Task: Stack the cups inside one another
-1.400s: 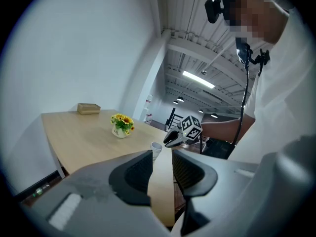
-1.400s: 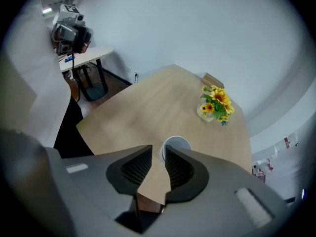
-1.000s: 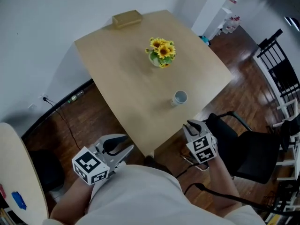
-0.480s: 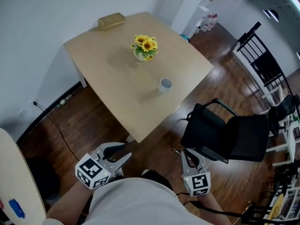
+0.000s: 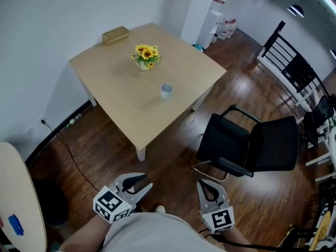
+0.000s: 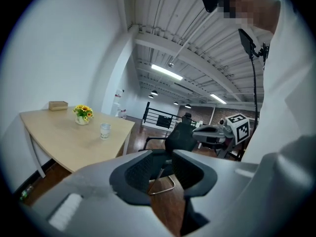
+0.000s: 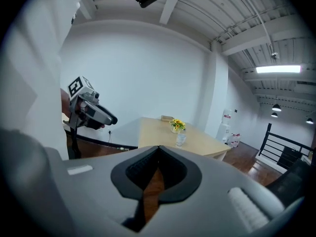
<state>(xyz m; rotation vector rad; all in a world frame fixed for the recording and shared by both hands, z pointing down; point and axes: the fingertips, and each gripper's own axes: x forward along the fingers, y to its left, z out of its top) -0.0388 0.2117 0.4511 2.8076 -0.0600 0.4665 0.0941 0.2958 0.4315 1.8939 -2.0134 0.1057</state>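
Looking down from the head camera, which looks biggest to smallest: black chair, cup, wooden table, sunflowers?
1. wooden table
2. black chair, clearly smaller than the table
3. sunflowers
4. cup

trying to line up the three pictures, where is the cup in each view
Head view: cup upper centre, lower right of the sunflowers.
Left gripper view: cup at left, right of the sunflowers.
Right gripper view: cup at centre, just below the sunflowers.
Shared landmark: the sunflowers.
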